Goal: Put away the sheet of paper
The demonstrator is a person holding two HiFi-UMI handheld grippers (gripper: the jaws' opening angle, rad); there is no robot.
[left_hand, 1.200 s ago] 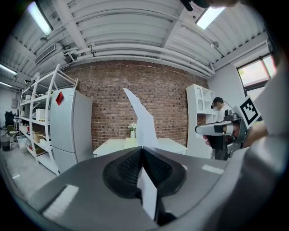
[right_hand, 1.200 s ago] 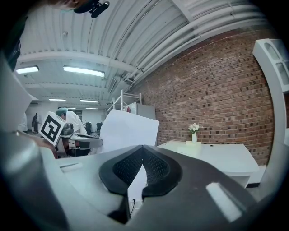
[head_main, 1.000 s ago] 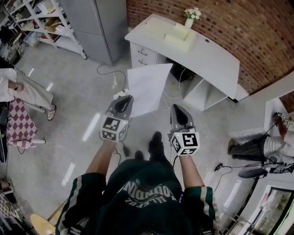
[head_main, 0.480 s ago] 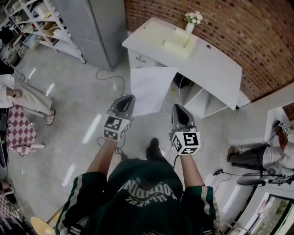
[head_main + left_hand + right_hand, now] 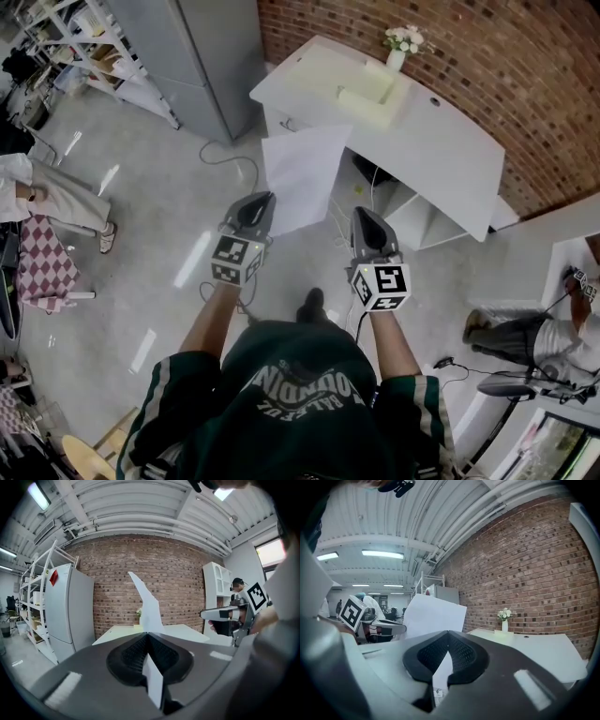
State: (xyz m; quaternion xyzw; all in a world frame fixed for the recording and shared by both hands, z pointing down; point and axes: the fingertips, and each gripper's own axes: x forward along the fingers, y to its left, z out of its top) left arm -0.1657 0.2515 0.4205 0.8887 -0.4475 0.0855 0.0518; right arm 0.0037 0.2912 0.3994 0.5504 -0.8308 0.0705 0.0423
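- The sheet of paper point(image 5: 302, 178) hangs in the air, pinched by its near corner in the left gripper point(image 5: 259, 202). It stands up and away from the tips, ahead of them and slightly toward the right gripper.
- The left gripper is clamped on the sheet: its own view shows the paper's edge running between the closed pads.
- The right gripper point(image 5: 362, 217) is level with the left one, just beside the sheet's right edge and not touching it. Its tips meet with nothing between them.
- The white bench point(image 5: 450, 150) lies ahead of both grippers, beyond the sheet. A pale block point(image 5: 370, 94) and a vase of flowers point(image 5: 401, 42) sit at its far side.
- The step in hand looks like carrying the sheet to the bench. A one-corner hold lets the paper flap and curl, so it should travel smoothly, with the grip firm and the sheet kept clear of the bench's edge.
- To put it away, lead with the free end, lay it flat on a bare patch, then release.
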